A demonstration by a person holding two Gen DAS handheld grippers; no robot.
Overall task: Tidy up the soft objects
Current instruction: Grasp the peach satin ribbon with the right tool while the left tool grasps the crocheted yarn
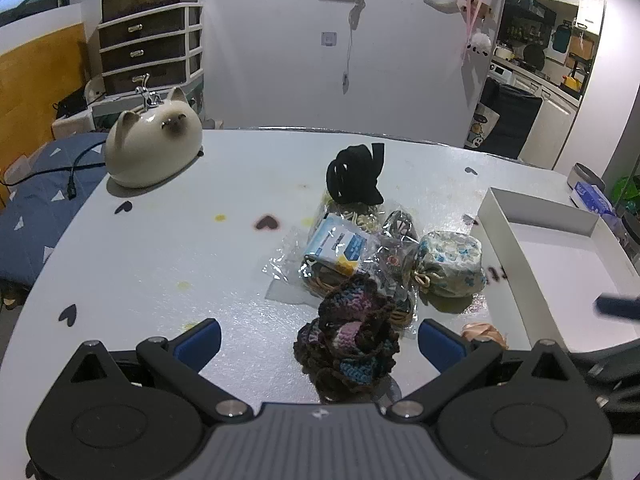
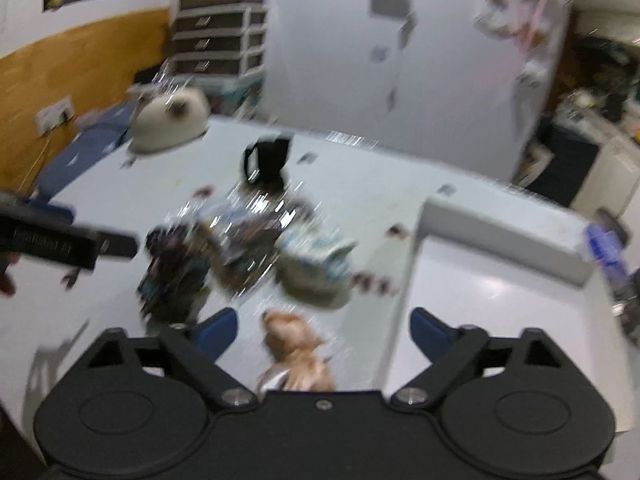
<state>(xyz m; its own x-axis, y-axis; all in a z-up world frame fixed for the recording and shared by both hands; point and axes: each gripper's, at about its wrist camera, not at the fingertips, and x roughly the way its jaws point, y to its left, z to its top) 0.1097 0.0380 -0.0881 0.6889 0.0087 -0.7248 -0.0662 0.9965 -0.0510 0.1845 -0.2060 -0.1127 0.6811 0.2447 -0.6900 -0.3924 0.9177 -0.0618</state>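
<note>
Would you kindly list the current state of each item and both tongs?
Left tongs: open, around the crocheted scrunchie.
Right tongs: open, empty.
White box: open, empty.
Floral pouch: drawstring tied.
Black strap: bundled.
Plastic packets: piled, sealed.

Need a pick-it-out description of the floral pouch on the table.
Start at the white box on the table's right side. Just left of its near wall sits the floral pouch, beside a pile of clear plastic bags. Only it is pale fabric with blue flowers and a drawstring knot.
</note>
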